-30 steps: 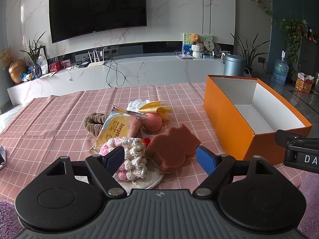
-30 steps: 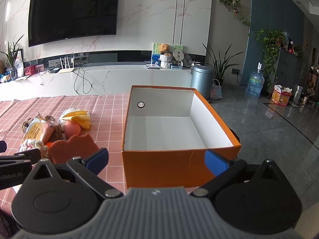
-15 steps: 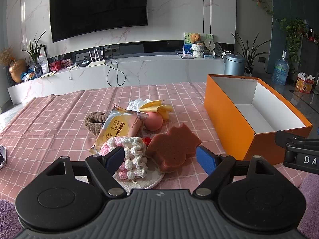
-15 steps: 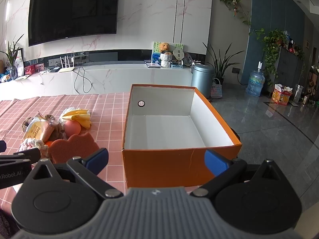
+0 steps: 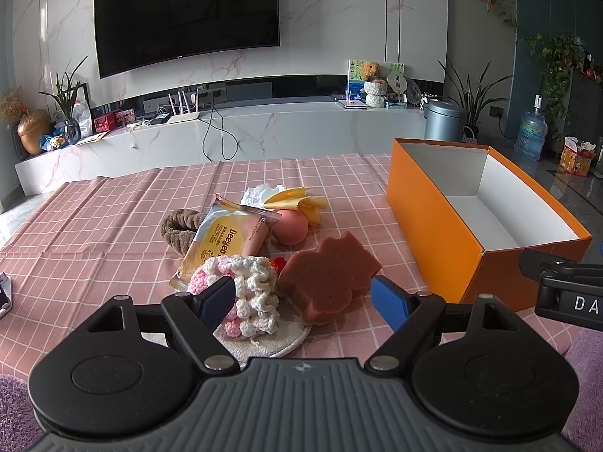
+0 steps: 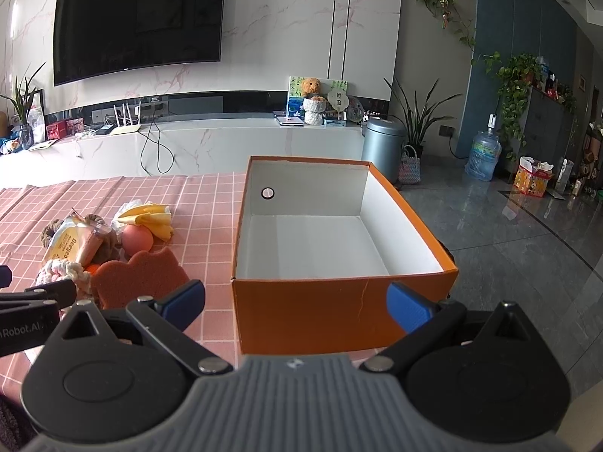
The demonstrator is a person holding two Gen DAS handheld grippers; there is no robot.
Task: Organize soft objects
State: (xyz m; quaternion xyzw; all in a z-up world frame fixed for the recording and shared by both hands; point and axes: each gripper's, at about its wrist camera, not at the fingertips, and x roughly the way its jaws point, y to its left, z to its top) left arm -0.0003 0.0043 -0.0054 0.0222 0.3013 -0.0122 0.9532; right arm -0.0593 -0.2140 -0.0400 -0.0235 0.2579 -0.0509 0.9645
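2 grippers hang wide open and empty, barely shifted from a second ago, so sorting has not begun. Left gripper [image 5: 303, 299] hovers over the sponge [image 5: 329, 277] and crochet piece [image 5: 245, 290] in the pile. Right gripper [image 6: 296, 301] faces the empty box [image 6: 339, 301], beside the pile near the table's edge; the gap between is clear.

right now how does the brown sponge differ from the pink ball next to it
The brown sponge is flat with a scalloped edge and matte, porous surface; the pink ball is round and smooth. The sponge lies nearer the left gripper, the ball farther back. Both sit on the checked cloth, outside the orange box.
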